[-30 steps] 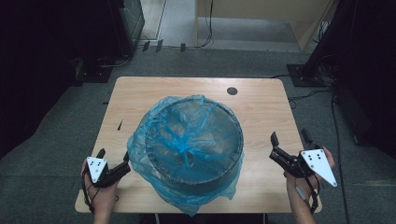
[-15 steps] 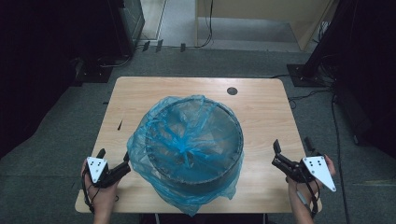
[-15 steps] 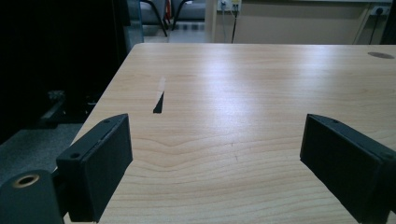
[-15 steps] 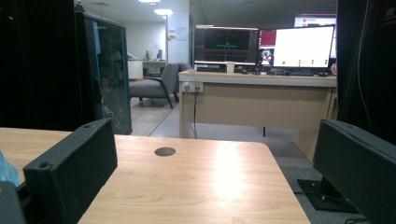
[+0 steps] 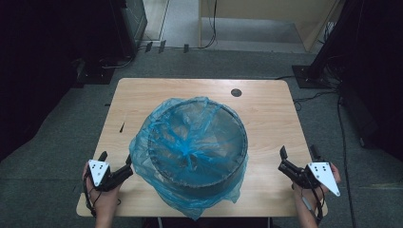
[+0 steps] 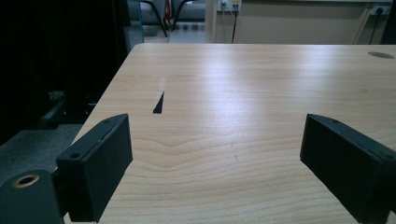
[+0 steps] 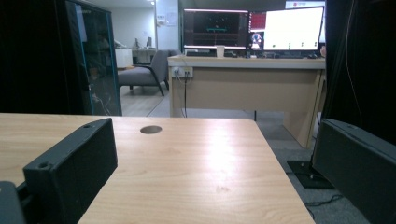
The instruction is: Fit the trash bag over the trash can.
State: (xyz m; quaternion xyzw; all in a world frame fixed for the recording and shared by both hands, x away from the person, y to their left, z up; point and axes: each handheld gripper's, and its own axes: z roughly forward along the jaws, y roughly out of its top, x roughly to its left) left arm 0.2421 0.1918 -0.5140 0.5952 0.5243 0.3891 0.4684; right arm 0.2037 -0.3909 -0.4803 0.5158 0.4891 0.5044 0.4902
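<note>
Blue plastic bag (image 5: 190,156) already lines the round dark bin (image 5: 197,142) at table (image 5: 266,109) centre, edges draped over rim; left gripper (image 5: 116,167) and right gripper (image 5: 297,159) both wide open, empty, near corners; probably done.

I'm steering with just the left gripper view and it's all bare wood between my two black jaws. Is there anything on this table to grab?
Observer: Yes. In the high view a round dark bin lined with a blue plastic bag stands in the middle of the table.
Operator: Is my gripper near it?
Observer: The left gripper sits by the near left edge, jaws open, just short of the bag's loose skirt.
Operator: Where's the other one?
Observer: The right gripper is at the near right edge, apart from the bin, jaws open and empty.
Operator: What does its camera see?
Observer: A dark round hole in the tabletop, and beyond the table a desk with lit monitors.
</note>
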